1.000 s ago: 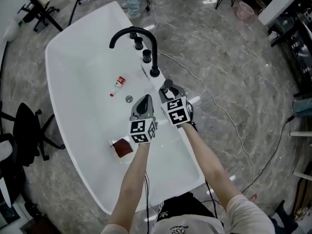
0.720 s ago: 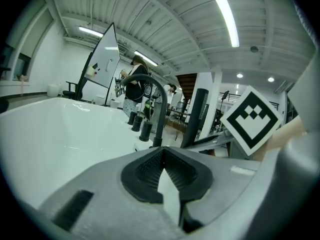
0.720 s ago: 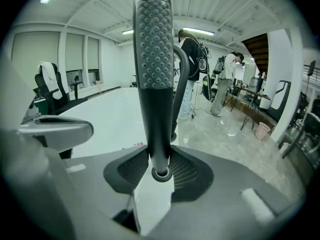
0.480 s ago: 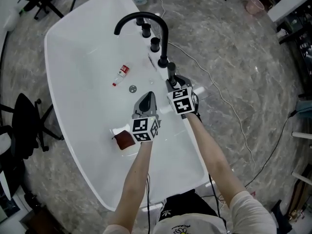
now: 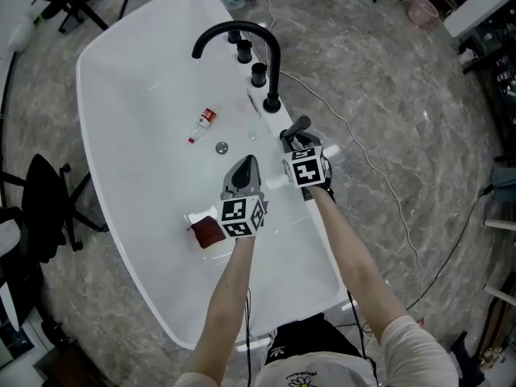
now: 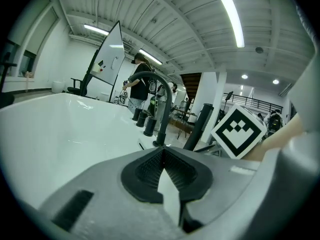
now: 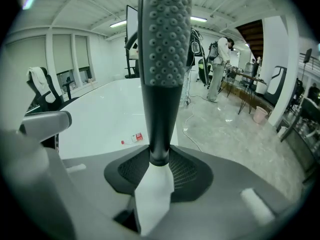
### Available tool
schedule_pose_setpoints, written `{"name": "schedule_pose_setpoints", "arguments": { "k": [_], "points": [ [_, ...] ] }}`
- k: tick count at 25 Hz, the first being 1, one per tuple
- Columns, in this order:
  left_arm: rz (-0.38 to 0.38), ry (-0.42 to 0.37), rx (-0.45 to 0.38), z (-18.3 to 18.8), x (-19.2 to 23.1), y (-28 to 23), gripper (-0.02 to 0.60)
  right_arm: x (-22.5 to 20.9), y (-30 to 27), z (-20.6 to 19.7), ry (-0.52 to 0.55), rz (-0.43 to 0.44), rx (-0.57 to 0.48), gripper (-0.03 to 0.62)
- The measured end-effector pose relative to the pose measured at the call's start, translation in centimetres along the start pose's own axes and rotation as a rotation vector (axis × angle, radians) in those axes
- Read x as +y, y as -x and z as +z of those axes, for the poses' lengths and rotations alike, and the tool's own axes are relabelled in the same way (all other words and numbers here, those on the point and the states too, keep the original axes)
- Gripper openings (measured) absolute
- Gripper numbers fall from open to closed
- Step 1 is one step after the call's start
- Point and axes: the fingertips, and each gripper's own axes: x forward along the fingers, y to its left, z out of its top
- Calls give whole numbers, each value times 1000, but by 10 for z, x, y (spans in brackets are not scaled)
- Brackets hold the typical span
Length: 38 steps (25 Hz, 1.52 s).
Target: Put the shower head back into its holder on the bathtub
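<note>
A black stick-shaped shower head [image 5: 297,127] stands over the right rim of the white bathtub [image 5: 324,252], just this side of the tall black faucet [image 5: 242,32]. My right gripper [image 5: 298,141] holds its lower end. In the right gripper view the nozzled shower head [image 7: 162,59] rises upright from between the pads, and the right gripper [image 7: 159,160] is closing on it. My left gripper [image 5: 244,168] hovers inside the tub, shut and empty, and the left gripper [image 6: 162,153] shows nothing between its pads. The holder itself is hidden under my right gripper.
Black faucet knobs [image 5: 259,74] line the rim. A small bottle [image 5: 205,120] and the drain [image 5: 221,147] lie on the tub floor, a dark red object [image 5: 210,232] nearer me. A hose [image 5: 364,164] trails over the marble floor; an office chair [image 5: 40,208] stands left.
My right gripper has sunk toward the tub rim with the shower head in it. The left gripper dropped a little inside the tub and stayed shut.
</note>
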Motion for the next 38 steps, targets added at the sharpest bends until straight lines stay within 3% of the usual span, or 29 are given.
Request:
{"name": "schedule_pose_setpoints", "arguments": {
  "k": [4, 9, 11, 14, 17, 23, 27, 32, 38],
  "points": [
    [-19, -11, -7, 8, -15, 6, -5, 5, 16, -24, 23, -24, 71, 75],
    [15, 16, -43, 32, -24, 36, -5, 26, 71, -25, -4, 7, 22, 6],
    [33, 37, -76, 48, -30, 55, -5, 33, 101, -11, -40, 15, -39, 6],
    [64, 57, -153, 82, -48, 96, -5, 49, 174, 24, -178, 58, -192, 6],
    [83, -27, -223, 118, -83, 149, -5, 71, 264, 56, -243, 136, -344, 6],
    [55, -189, -342, 163, -175, 267, -5, 125, 410, 60, -103, 234, -508, 6],
    [34, -223, -419, 182, -216, 331, -5, 155, 486, 51, -20, 272, -622, 6],
    [67, -238, -438, 165, -236, 389, -5, 190, 541, 19, 24, 424, -683, 6],
    [106, -238, -446, 153, -235, 414, -5, 208, 552, 3, 152, 348, -680, 6]
  ]
}}
